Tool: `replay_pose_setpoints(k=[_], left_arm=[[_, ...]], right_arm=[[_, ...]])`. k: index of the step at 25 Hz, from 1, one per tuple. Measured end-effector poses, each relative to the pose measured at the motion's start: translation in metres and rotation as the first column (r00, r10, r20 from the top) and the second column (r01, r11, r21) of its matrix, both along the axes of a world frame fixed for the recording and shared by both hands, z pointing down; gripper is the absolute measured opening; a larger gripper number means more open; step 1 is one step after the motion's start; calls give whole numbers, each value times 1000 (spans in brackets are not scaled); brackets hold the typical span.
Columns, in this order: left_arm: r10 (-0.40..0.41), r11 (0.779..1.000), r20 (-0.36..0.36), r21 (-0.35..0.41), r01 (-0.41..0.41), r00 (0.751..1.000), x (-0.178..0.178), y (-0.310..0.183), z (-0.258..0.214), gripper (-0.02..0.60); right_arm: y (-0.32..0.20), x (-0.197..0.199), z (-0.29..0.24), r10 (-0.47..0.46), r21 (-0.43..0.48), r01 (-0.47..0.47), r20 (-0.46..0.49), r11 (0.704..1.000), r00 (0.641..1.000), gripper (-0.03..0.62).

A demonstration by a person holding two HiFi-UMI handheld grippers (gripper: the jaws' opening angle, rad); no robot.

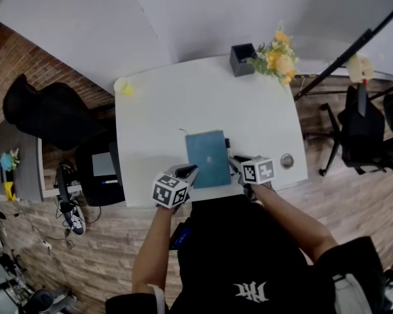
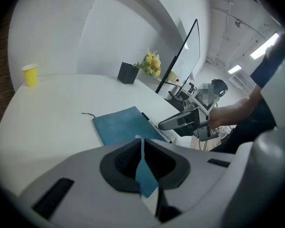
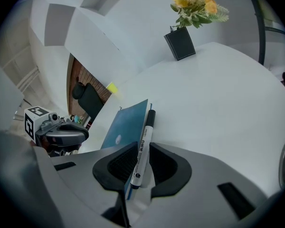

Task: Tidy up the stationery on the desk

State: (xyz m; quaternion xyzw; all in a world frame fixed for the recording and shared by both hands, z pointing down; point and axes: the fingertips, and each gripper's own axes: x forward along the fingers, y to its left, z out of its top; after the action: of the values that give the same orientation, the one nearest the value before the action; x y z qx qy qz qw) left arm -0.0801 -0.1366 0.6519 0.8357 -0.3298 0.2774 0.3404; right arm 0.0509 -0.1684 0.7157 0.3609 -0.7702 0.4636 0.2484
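A blue notebook (image 1: 208, 157) lies flat near the front edge of the white desk (image 1: 157, 110). My left gripper (image 1: 190, 171) is at the notebook's near left corner. In the left gripper view its jaws are shut on that blue corner (image 2: 143, 172). My right gripper (image 1: 235, 163) is at the notebook's right edge, shut on a white marker pen with a black cap (image 3: 143, 146). The pen lies along the notebook's edge (image 3: 126, 125). The right gripper (image 2: 181, 121) also shows in the left gripper view, just beyond the notebook (image 2: 121, 126).
A black pen holder (image 1: 242, 59) and yellow flowers (image 1: 276, 56) stand at the desk's far edge. A yellow cup (image 1: 124, 86) sits at the far left corner. A small round object (image 1: 287, 161) lies near the right edge. Chairs stand on both sides of the desk.
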Motion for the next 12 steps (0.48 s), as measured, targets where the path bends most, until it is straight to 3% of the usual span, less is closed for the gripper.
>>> replay_pose_setpoints(k=[3,6,9,12], left_arm=[[-8,1000,-6,13,8,1000,0,-3,-4,23],[-16,999,-19,39,17,1000,1,-8,-15,23],[-24,996,-39,87,28,999,3,-15,-35,23],[-36,987,-62,155,45,997,5,-23,-63,23]], right_arm=[[-4,-1,-9,-11,32,11,-3,999,1000,89],[-14,-8,-36,-82,149,88,-46,985,996,89],[-25,-24,-72,-150,265,157,-46,951,988,89],[-34,-40,-114,-220,386,227,-63,894,973,89]])
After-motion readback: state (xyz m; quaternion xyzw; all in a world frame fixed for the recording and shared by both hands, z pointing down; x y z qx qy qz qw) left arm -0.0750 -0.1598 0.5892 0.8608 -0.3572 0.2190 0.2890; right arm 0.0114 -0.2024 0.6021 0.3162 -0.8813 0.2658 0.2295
